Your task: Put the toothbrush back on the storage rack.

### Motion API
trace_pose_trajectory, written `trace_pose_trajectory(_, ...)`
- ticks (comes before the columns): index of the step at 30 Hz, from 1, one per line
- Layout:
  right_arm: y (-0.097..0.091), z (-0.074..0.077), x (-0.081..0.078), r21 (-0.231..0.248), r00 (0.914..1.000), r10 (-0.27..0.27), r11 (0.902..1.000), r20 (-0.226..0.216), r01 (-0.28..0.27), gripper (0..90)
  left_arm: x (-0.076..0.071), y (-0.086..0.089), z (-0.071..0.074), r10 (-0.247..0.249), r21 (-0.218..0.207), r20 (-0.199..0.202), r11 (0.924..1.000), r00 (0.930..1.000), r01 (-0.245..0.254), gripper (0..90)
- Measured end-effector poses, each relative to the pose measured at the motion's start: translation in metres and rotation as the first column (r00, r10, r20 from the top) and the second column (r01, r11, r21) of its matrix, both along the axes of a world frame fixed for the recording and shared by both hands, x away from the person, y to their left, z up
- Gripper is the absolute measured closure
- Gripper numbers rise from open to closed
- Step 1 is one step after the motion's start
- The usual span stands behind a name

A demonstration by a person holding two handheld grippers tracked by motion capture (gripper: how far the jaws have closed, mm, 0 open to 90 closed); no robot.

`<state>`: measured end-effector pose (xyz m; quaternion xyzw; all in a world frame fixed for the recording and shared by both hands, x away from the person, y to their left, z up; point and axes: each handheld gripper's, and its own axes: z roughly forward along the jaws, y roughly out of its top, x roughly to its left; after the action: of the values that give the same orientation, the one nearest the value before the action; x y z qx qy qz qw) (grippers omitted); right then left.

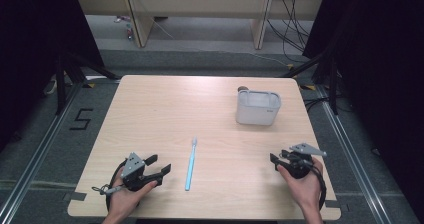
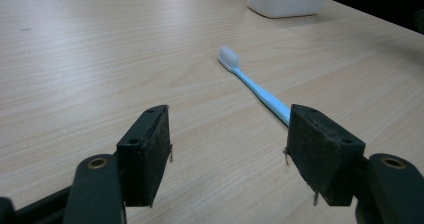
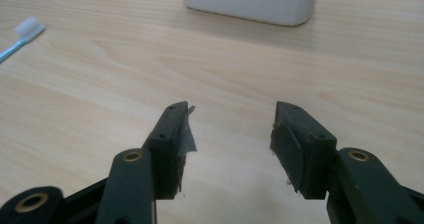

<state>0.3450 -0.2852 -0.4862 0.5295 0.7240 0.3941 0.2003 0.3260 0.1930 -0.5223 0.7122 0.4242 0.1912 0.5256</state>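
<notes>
Now both grippers rest near the table's [image 1: 150,104] front edge, jaws apart and empty. A toothbrush [image 1: 190,164] lies flat just right of the left gripper [image 1: 161,165], bristle end pointing toward the white cup [image 1: 257,109] farther back. The right gripper [image 1: 278,160] waits well right of the toothbrush. Likely best: the left gripper straddles the thin handle mid-length and closes squarely.

Black two-jaw left gripper [image 1: 159,166] with grey plate, brass-ringed holes, seemingly worn pads.
</notes>
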Motion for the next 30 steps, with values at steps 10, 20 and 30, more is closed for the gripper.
trace_pose_trajectory(10, 0.015, -0.013, -0.012, -0.030, 0.9963, -0.083, 0.9962, -0.023, 0.082, 53.1, 0.002, -0.013, 0.014, -0.008, 0.011, -0.102, 0.9999, 0.9947, 0.009, 39.0)
trace_pose_trajectory(20, 0.016, -0.014, -0.013, -0.039, 0.9935, -0.077, 0.9965, -0.083, 0.074, 53.9, 0.014, -0.038, 0.034, -0.044, 0.079, -0.225, 0.9949, 0.9735, 0.063, 36.7)
trace_pose_trajectory(30, 0.018, -0.009, -0.012, -0.047, 0.9913, -0.089, 0.9953, -0.096, 0.085, 54.1, 0.039, -0.063, 0.048, -0.039, 0.213, -0.380, 0.9685, 0.9243, 0.129, 37.7)
